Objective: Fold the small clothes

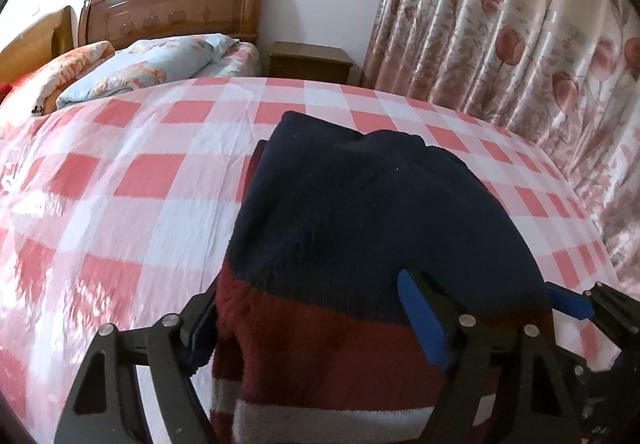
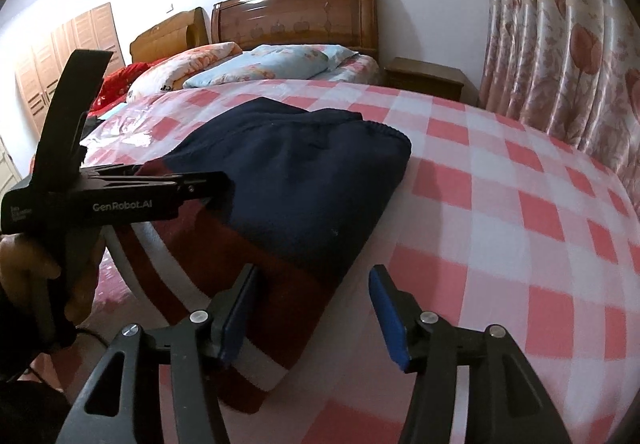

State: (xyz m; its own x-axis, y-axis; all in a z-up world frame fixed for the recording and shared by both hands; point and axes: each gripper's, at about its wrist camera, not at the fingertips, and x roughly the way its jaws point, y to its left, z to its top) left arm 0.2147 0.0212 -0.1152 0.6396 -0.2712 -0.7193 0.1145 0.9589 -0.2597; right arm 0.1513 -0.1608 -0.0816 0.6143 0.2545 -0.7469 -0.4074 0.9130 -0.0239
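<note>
A folded knit sweater (image 1: pixel 344 228), navy with dark red and white stripes at its near end, lies on the pink-and-white checked bedspread (image 1: pixel 120 179). My left gripper (image 1: pixel 308 320) is open, its jaws wide apart on either side of the sweater's striped near end. In the right wrist view the sweater (image 2: pixel 296 179) lies left of centre and the left gripper (image 2: pixel 216 183) reaches onto its left edge. My right gripper (image 2: pixel 312 316) is open at the sweater's near right corner, its left finger (image 2: pixel 236 312) over the striped hem and its right finger (image 2: pixel 388 316) above the bedspread (image 2: pixel 500 211).
Pillows (image 2: pixel 272 63) and a folded quilt (image 2: pixel 180 67) lie at the head of the bed by the wooden headboard (image 2: pixel 296 15). A nightstand (image 2: pixel 424 79) and floral curtains (image 2: pixel 560 43) stand on the right. Wooden wardrobes (image 2: pixel 64 55) stand far left.
</note>
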